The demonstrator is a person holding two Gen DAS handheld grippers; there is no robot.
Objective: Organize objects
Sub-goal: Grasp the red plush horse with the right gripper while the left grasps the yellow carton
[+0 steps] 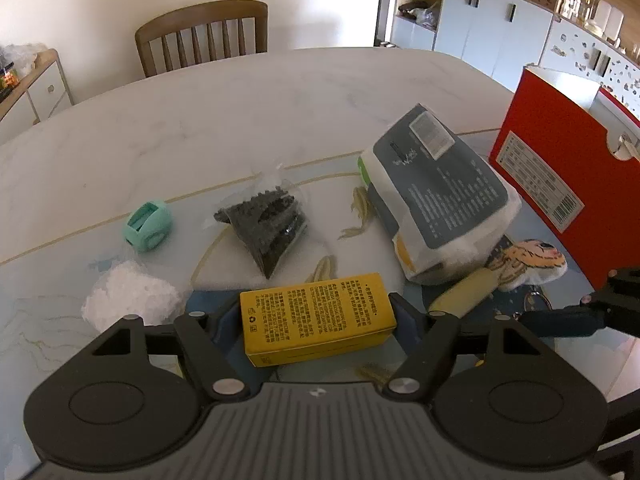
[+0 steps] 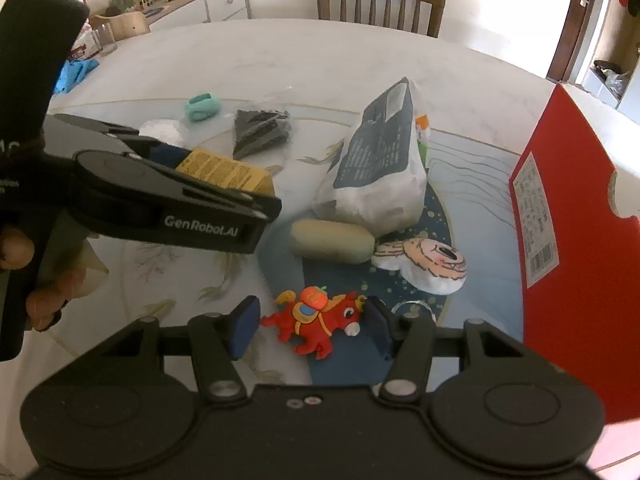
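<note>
A yellow box [image 1: 316,316] with black print lies on the table mat, and my left gripper [image 1: 316,314] is shut on it, a pad pressed against each short end. The right wrist view shows the same box [image 2: 224,172] from the side, inside that gripper. A red toy horse [image 2: 316,320] carrying an orange pumpkin lies on the blue part of the mat. My right gripper [image 2: 310,326] stands open around it. The right pad is at the horse's head, and a gap shows beside the left pad.
A tall red carton [image 2: 580,240] stands at the right. A grey and white soft pack [image 1: 440,192], a beige roll [image 2: 332,240], a round plush piece [image 2: 428,264], a bag of black bricks [image 1: 268,224], a mint-green holder [image 1: 148,226] and crumpled white plastic [image 1: 128,300] lie around. A chair [image 1: 204,36] stands behind the table.
</note>
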